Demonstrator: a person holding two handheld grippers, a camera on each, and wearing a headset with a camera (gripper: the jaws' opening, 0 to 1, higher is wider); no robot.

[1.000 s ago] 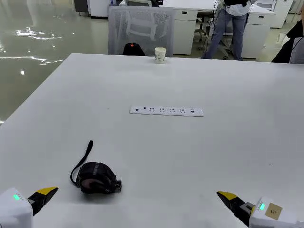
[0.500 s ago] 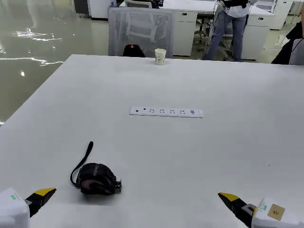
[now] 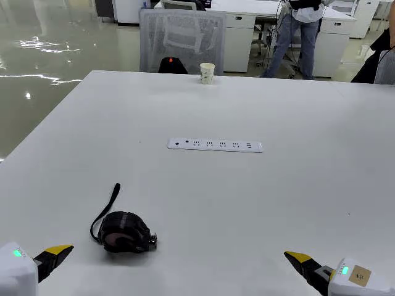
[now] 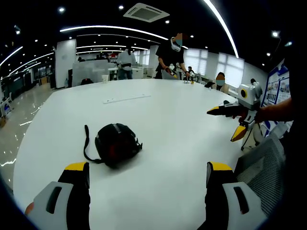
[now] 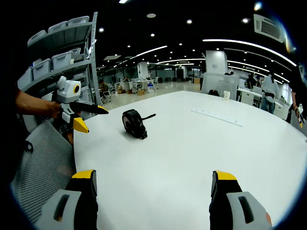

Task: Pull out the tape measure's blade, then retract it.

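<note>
Two wide-open, empty tools, the left gripper point(image 4: 148, 168) and right gripper point(image 5: 154, 175), hover over the near table point(image 3: 278, 203) edge. The tape measure point(image 3: 125, 231) lies near left; a glancing grab could skid it.

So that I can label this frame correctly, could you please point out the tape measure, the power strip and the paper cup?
tape measure point(image 3: 125, 232): head view, middle of its black case.
power strip point(image 3: 214, 145): head view, middle of its white body.
paper cup point(image 3: 207, 73): head view, its side wall.
</note>
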